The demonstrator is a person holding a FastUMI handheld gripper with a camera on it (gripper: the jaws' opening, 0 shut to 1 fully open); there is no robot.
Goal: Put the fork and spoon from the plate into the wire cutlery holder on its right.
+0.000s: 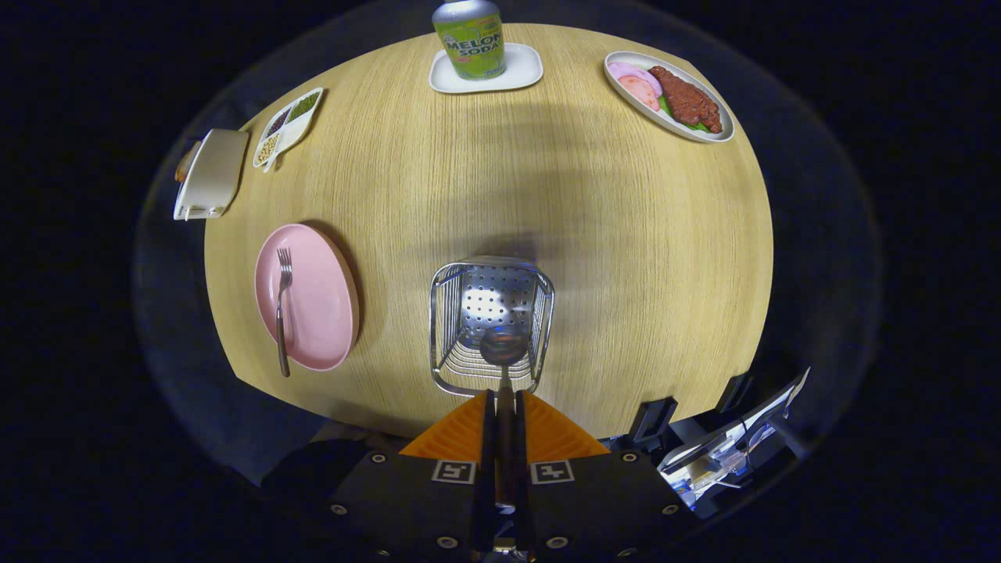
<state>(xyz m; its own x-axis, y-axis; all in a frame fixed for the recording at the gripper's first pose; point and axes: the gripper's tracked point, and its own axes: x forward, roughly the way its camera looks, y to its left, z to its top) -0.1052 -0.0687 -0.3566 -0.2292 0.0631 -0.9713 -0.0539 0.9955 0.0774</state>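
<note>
Fingers: the gripper point(504, 407) has both orange fingers point(461, 434) pinched narrow on the spoon point(504, 348) handle, so it's properly gripped, not just resting there.

Spoon: handle runs out from between the fingers, bowl hanging right at the near rim of the wire cutlery holder point(491, 324). Can't quite tell if the bowl is already inside the mouth or just above the rim, fisheye makes that tricky.

Holder: sits on the desk point(594, 234) just ahead of the fingers, to the right of the pink plate point(309, 297), perforated metal bottom showing through the open top.

Fork: the fork point(281, 309) is lying on the plate, tines pointing away, handle end poking out past the near rim. Untouched as far as the task goes.

Where we're at: I'd guess about halfway, spoon drop is the step in hand, fork comes after.

How I'd do it: get the bowl clearly past the near wires and over the middle of the opening before letting go. Lower it in rather than dropping from up high, since a light wire holder looks like it could tip or skid.

Watch out for: the bowl snagging on the rim wires, and opening the fingers too early.

Other stuff: soda can point(469, 35) on a tray, food plate point(669, 98) at the far side, well apart from all this.
</note>
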